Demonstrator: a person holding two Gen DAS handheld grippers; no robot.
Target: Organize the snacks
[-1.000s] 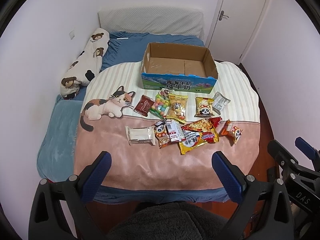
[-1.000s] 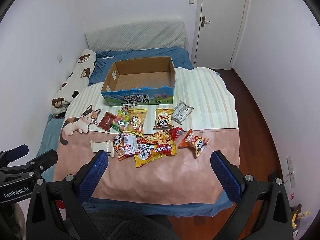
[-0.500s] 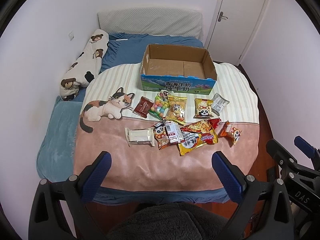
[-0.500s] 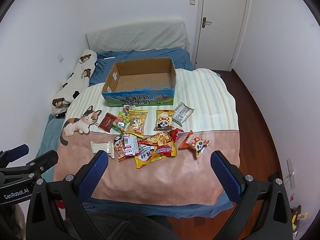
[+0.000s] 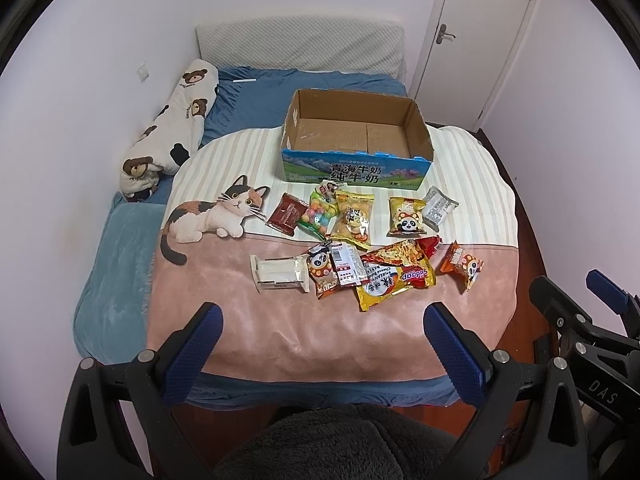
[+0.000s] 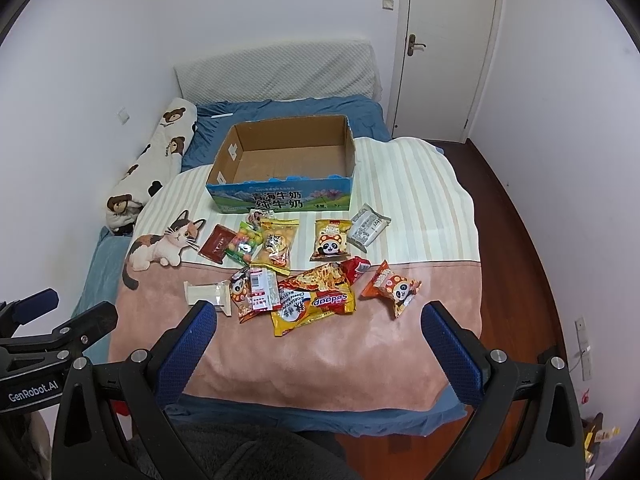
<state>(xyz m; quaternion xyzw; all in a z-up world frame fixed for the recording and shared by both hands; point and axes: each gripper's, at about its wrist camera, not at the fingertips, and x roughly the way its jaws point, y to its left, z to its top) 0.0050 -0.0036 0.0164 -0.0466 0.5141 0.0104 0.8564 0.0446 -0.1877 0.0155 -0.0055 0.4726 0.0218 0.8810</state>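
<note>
An open, empty cardboard box [image 5: 356,136] [image 6: 286,160] stands on a cat-print blanket [image 5: 280,328] [image 6: 344,348] on the bed. In front of it lie several snack packets: a white wafer pack [image 5: 279,273] [image 6: 208,296], a yellow noodle pack [image 5: 394,282] [image 6: 314,308], an orange panda pack [image 5: 464,266] [image 6: 394,286], a yellow panda pack [image 5: 406,218] [image 6: 330,240] and a grey pack [image 5: 438,206] [image 6: 367,229]. My left gripper [image 5: 322,350] and my right gripper [image 6: 318,346] are both open and empty, held above the blanket's near edge, short of the snacks.
A bear-print bolster [image 5: 172,132] lies along the left wall. A grey headboard cushion [image 5: 300,50] is at the back and a closed door [image 5: 480,36] at the back right. Wood floor [image 6: 532,264] runs along the bed's right side.
Both grippers have shifted slightly; the bed and snacks sit a little lower in the views. Nothing was grasped or moved.
</note>
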